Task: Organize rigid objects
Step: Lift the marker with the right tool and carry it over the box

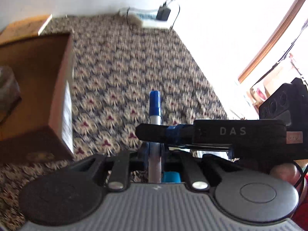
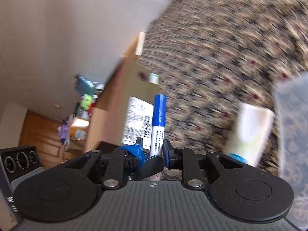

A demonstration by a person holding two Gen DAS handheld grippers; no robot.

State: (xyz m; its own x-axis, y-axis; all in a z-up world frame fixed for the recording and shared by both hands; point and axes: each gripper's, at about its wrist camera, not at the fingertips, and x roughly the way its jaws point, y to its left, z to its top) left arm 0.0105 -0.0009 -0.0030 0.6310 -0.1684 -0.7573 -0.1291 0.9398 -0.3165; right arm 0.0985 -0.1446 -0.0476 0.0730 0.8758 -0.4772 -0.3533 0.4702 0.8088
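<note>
A marker (image 1: 154, 104) with a blue cap and a white barrel stands up between the fingers of my left gripper (image 1: 154, 151), which is shut on its barrel. The same marker (image 2: 158, 127) shows in the right wrist view, where my right gripper (image 2: 153, 146) is shut on it just below the cap. One blue-taped finger (image 1: 165, 132) of the right gripper crosses in front of the marker from the right. The left gripper's taped finger (image 2: 134, 153) reaches in from the left. Both grippers hang above a patterned carpet (image 1: 130, 67).
An open cardboard box (image 1: 38, 100) with a shipping label (image 2: 137, 121) stands to the left. A power strip with a black charger (image 1: 162, 13) lies by the far wall. A clear plastic bin (image 2: 292, 127) and a white tube (image 2: 250, 134) sit to the right. Clutter (image 2: 84, 104) lies beyond the box.
</note>
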